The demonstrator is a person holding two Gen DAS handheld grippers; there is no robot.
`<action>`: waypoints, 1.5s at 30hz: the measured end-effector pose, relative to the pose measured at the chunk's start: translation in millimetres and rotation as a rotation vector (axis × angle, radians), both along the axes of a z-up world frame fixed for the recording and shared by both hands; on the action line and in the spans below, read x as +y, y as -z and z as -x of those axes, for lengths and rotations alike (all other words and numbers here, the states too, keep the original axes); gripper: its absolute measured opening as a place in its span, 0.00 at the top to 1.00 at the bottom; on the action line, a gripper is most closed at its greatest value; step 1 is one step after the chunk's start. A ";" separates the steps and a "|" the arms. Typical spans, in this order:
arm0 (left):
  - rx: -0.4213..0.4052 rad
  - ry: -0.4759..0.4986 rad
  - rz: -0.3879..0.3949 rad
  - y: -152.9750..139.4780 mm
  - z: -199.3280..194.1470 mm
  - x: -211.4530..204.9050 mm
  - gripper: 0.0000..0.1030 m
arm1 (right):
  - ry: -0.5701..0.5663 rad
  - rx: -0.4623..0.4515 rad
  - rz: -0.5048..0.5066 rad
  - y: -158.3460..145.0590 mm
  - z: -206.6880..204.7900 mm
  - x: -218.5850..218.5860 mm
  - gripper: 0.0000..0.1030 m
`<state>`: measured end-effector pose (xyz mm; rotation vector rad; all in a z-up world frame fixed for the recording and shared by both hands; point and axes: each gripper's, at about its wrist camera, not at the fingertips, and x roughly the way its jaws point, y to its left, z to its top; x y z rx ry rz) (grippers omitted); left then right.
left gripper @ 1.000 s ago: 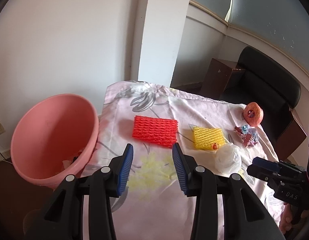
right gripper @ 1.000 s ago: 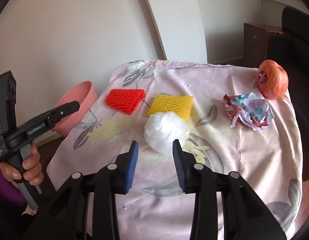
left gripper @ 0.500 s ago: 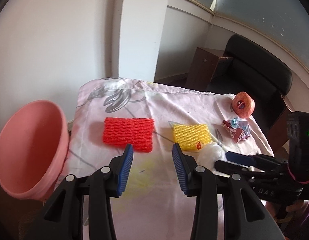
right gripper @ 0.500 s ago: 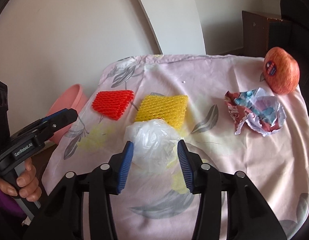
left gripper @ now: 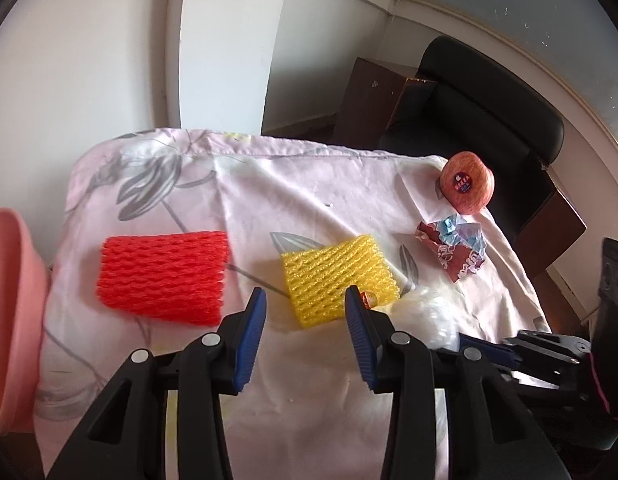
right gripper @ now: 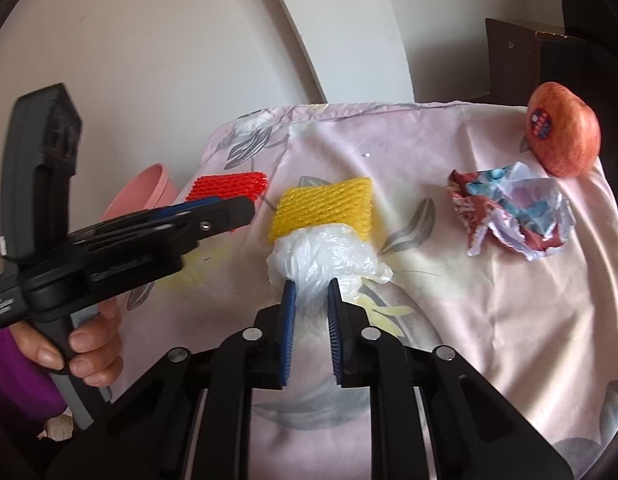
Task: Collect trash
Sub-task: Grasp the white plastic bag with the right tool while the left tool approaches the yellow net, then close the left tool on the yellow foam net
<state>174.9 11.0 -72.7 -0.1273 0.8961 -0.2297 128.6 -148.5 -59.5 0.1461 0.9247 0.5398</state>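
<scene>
My right gripper is shut on a crumpled white plastic bag on the flowered cloth; the bag also shows in the left wrist view. My left gripper is open and empty, hovering just in front of a yellow foam net, with a red foam net to its left. In the right wrist view the yellow net lies just behind the bag and the red net further left. A crumpled wrapper lies at the right.
A pink basin stands off the table's left edge; it also shows in the right wrist view. An apple with a sticker sits at the far right corner. A black chair and brown cabinet stand behind the table.
My right gripper moved forward and closed on the plastic bag. My left gripper swung right, away from the basin, toward the yellow net, staying open.
</scene>
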 end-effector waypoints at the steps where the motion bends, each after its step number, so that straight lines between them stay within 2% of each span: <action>1: 0.014 0.005 0.008 4.2 -3.3 -2.6 0.61 | 0.011 0.000 -0.004 -1.0 1.7 -4.3 0.86; 11: 0.052 -0.007 -0.008 26.3 -13.0 -17.0 0.61 | 0.070 0.000 -0.017 -5.1 9.8 -30.5 0.86; 19: 0.035 0.000 -0.006 24.5 -4.3 -21.0 0.96 | 0.074 -0.004 -0.013 -6.1 12.0 -33.2 0.86; 23: 0.010 -0.004 0.007 15.6 2.2 -17.9 0.97 | 0.075 -0.008 -0.009 -6.4 11.8 -29.1 0.86; 33: -0.110 -0.038 -0.011 -25.2 32.0 -4.0 0.97 | 0.063 -0.044 0.005 -17.3 19.4 -19.8 0.86; 45: -0.190 -0.140 -0.005 -57.6 68.1 32.4 0.97 | 0.005 -0.093 0.010 -33.7 25.8 6.0 0.86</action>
